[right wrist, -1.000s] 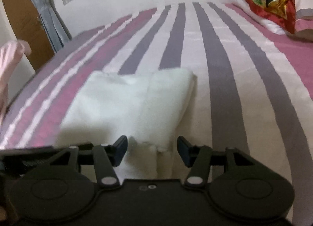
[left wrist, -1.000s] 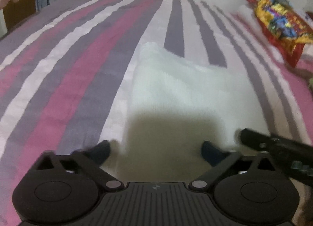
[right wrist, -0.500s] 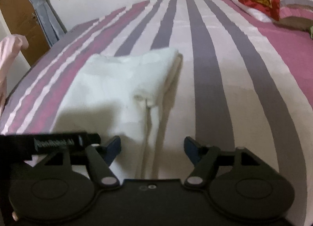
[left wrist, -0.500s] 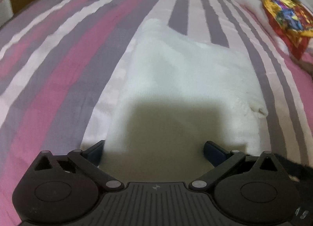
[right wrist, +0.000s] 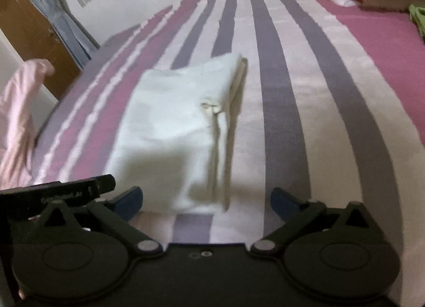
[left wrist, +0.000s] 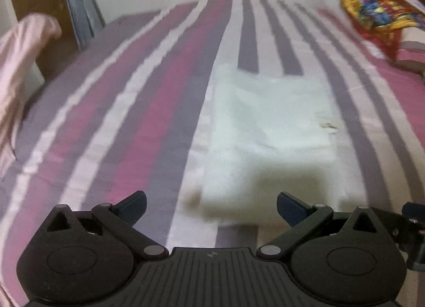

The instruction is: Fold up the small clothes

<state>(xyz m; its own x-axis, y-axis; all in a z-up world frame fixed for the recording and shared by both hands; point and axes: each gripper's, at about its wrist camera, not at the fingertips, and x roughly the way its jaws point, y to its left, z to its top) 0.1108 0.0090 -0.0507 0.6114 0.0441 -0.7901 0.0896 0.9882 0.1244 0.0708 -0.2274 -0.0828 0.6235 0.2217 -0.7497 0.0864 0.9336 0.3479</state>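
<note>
The white cloth [right wrist: 175,121] lies folded on the bed [right wrist: 292,94], just ahead of both claws. Left claw [left wrist: 211,204] and right claw [right wrist: 206,200] are wide open, holding nothing. It seems soft and light; take its near edge, through maybe 2 layers.
</note>
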